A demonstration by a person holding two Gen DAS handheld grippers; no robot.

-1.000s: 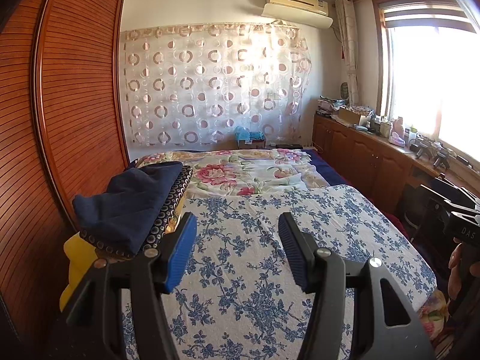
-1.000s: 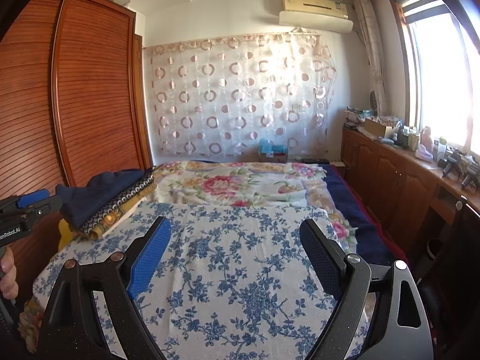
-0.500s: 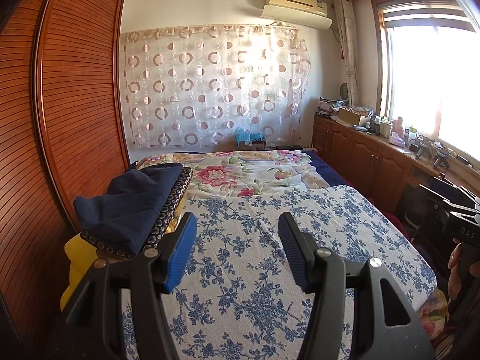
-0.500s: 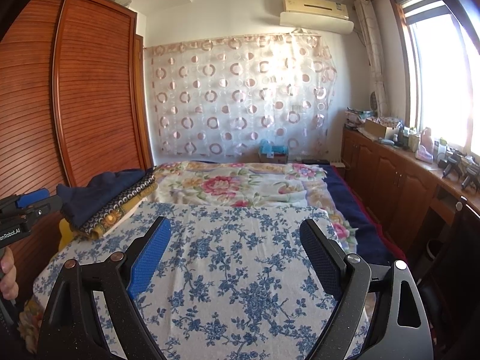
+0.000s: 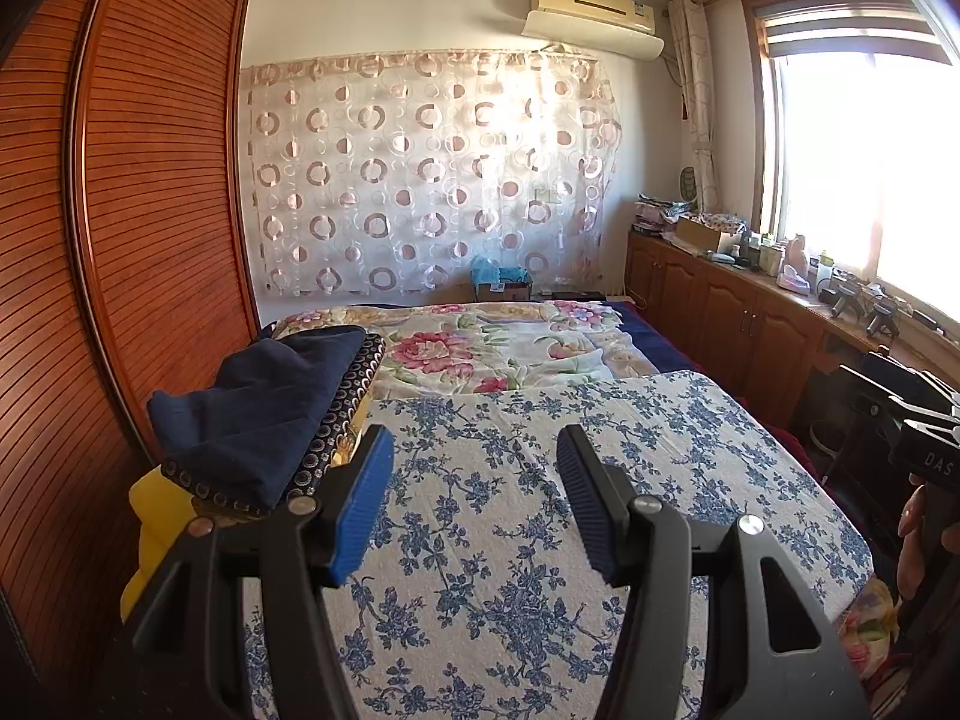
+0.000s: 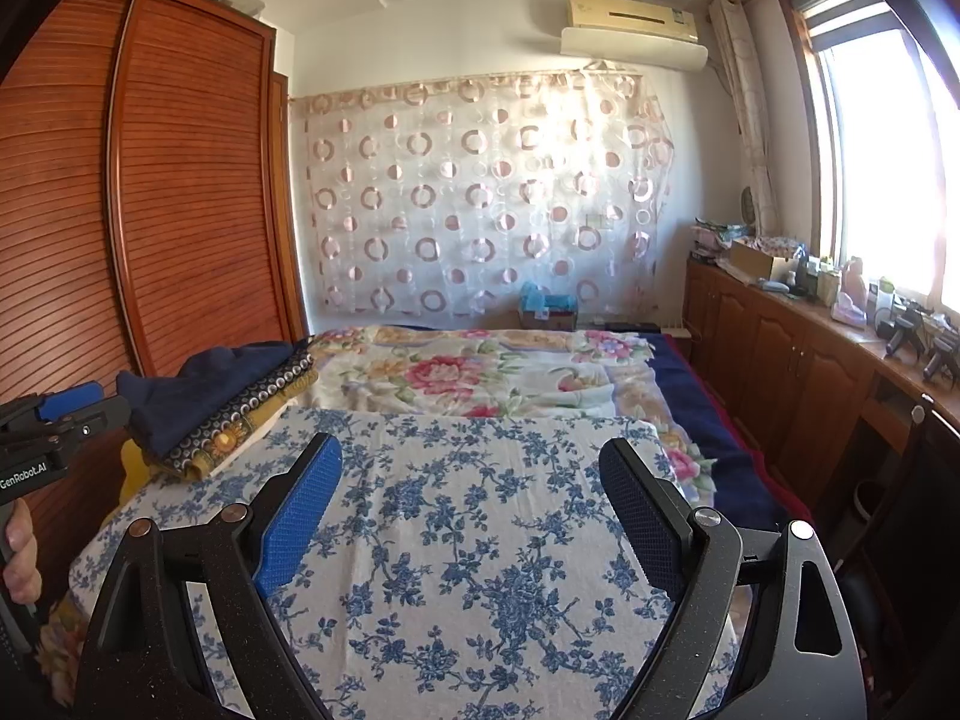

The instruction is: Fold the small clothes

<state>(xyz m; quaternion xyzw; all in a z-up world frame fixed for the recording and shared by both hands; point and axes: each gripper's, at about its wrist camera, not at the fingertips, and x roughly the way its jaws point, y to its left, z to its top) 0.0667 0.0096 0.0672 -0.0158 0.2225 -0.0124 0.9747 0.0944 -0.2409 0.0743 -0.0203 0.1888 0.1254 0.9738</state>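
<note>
Presently left hand-held gripper (image 5: pixel 474 462) half spread, right hand-held gripper (image 6: pixel 471 471) wide apart, both empty above blue-flowered cloth (image 6: pixel 480 540)

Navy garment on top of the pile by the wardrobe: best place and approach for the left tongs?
Probably the navy garment's near folded edge, which overhangs the dotted cloth beneath. Come from the open bed side with the left tongs, which are open and empty; the wardrobe blocks the far side. Pinch shallow to avoid the lower layers.
</note>
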